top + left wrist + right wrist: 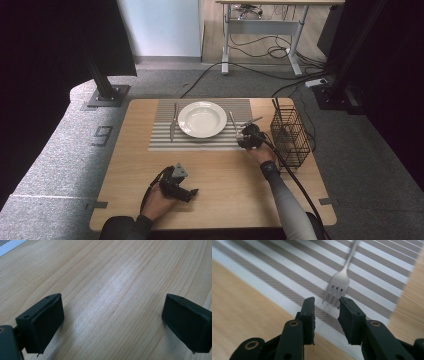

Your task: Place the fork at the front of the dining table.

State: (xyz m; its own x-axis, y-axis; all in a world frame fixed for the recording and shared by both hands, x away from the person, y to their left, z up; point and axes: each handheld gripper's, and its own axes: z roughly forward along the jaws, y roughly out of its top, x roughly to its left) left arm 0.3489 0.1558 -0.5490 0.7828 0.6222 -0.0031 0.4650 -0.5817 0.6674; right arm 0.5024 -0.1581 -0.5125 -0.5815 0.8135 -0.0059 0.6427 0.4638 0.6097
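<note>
Wire basket (pixel 290 137) right of plate (pixel 202 119), at counter (pixel 220 185) edge; dark stick-like item stands at its far corner, rest of contents unclear. Plate empty, white, centred on striped mat (pixel 162 131). Count: one plate, one mat, one basket, one knife (pixel 173 125) left of plate, one fork (pixel 340 277) right of plate. Fork silver, four tines, lies flat on mat, tines toward right gripper (pixel 327 305). Right gripper partly apart, nothing between, just short of tines. Left gripper (pixel 111 315) wide apart over bare counter, well nearer than plate.
</note>
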